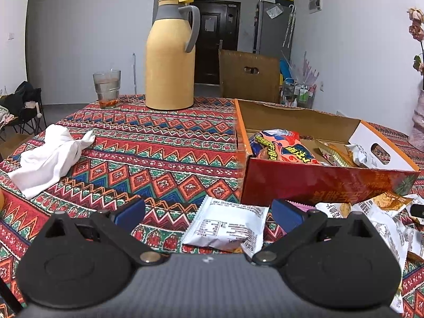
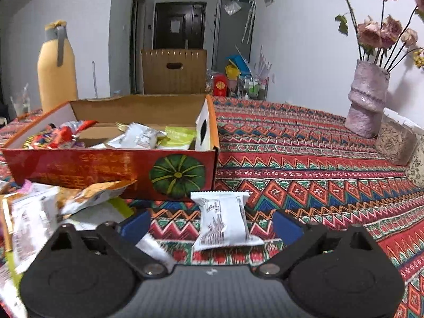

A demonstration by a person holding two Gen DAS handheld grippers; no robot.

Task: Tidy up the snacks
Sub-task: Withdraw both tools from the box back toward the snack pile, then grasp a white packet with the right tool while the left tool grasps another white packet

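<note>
The left tool (image 1: 208, 213) is hovering low over the worktop (image 1: 159, 143), and its two blue pads are standing wide apart. A white snack packet (image 1: 225, 229) is lying flat on the patterned cloth between them, but the pads are not touching it. Just behind it the red snack box (image 1: 323, 182) is sitting open, with a red and blue bag (image 1: 281, 145) and more packets inside. More loose packets (image 1: 381, 212) are piling up in front of the box on the right. A crumpled white cloth (image 1: 50, 156) is lying to the left, and a yellow thermos jug (image 1: 171, 58) and a glass (image 1: 106, 87) are standing at the back.

The right tool (image 2: 210, 224) is also open wide. A second white packet (image 2: 225, 222) is lying between its pads, near the box corner with the green pumpkin picture (image 2: 177, 176), and nothing is squeezing it. A pink vase of flowers (image 2: 368, 98) is standing far to the right.
</note>
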